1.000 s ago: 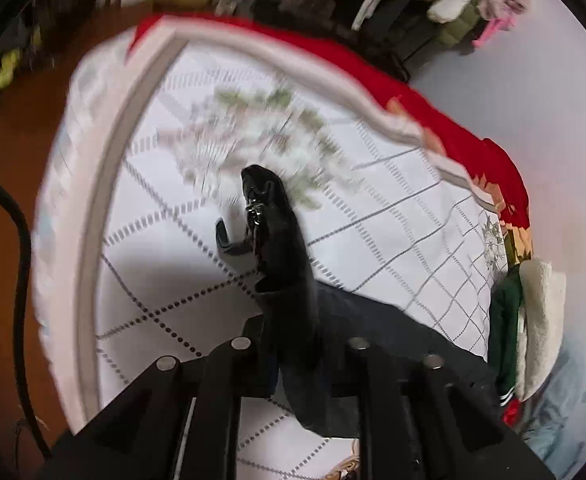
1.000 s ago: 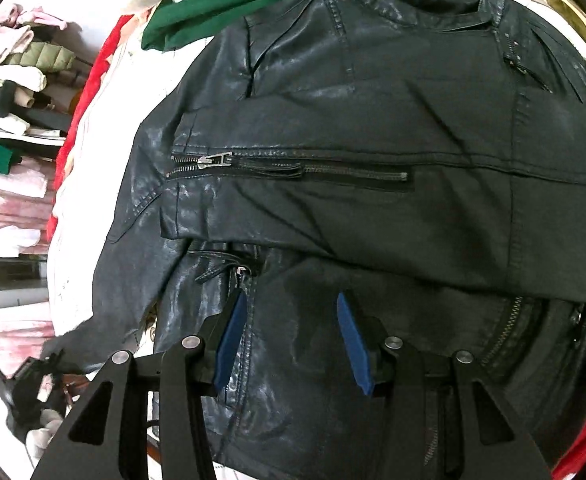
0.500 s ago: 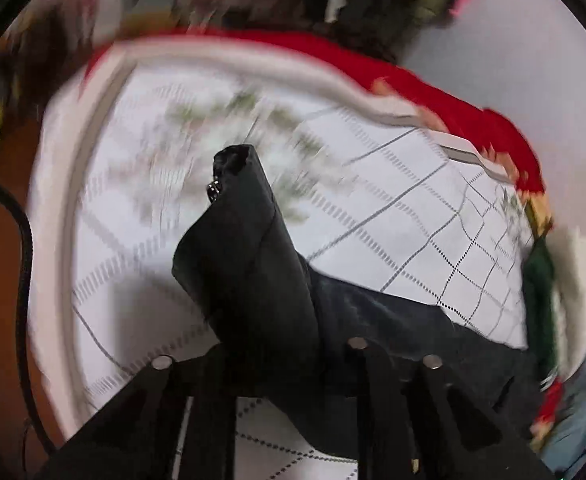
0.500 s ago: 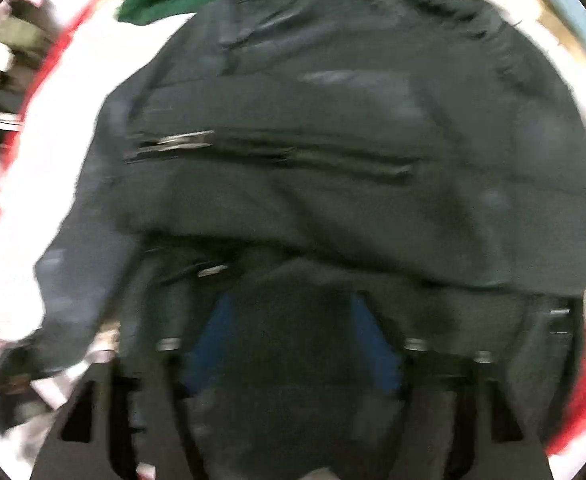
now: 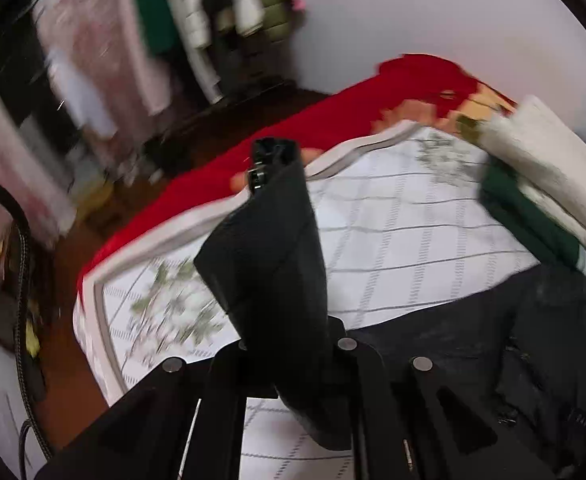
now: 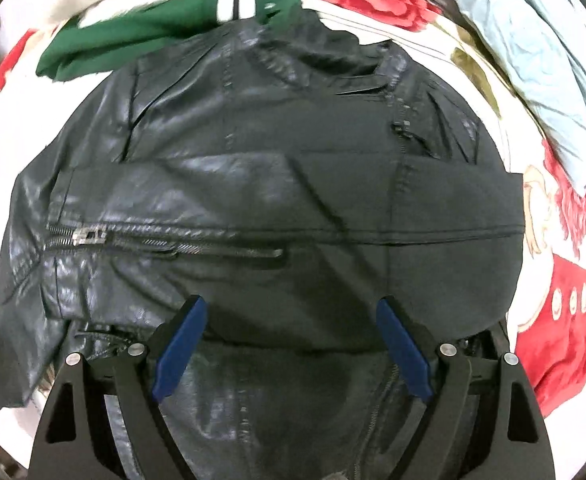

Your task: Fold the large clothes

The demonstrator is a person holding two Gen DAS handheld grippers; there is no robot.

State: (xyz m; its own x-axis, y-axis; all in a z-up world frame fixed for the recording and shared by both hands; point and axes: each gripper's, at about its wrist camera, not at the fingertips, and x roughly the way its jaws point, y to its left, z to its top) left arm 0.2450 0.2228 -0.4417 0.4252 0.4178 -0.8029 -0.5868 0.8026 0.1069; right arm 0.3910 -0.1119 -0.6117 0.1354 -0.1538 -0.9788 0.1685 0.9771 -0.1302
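Black leather jacket (image 6: 277,184) lies spread flat on bed (image 5: 405,240), collar toward far side, one sleeve (image 6: 333,216) folded across chest with its cuff zipper (image 6: 93,236) at left of right wrist view. Bed carries white quilt with grey grid and leaf print; red blanket (image 5: 333,120) runs along its far edge.

Left tongs (image 5: 293,344) clamped on other sleeve (image 5: 269,248) of jacket: cuff end sticks up past the fingers, raised off quilt, small zipper pull near its tip. Rest of jacket trails off to right in left wrist view, lying on quilt. Frame motion-blurred, edges soft.

Right tongs (image 6: 289,344) spread wide, blue pads (image 6: 181,348) apart, nothing between them. They hang just over lower front of jacket, below folded sleeve; cannot tell if pads touch leather.

Green garment (image 6: 165,36) with white stripes lies beyond collar, touching or overlapping jacket's top edge. White fluffy item (image 5: 541,168) sits on green garment in left wrist view. Pale blue cloth (image 6: 533,40) at upper right of right wrist view, on red floral blanket. Clothes rack (image 5: 181,32) with hanging garments stands beyond bed by wall, blurred. Black cable (image 5: 17,248) at left edge of left wrist view.
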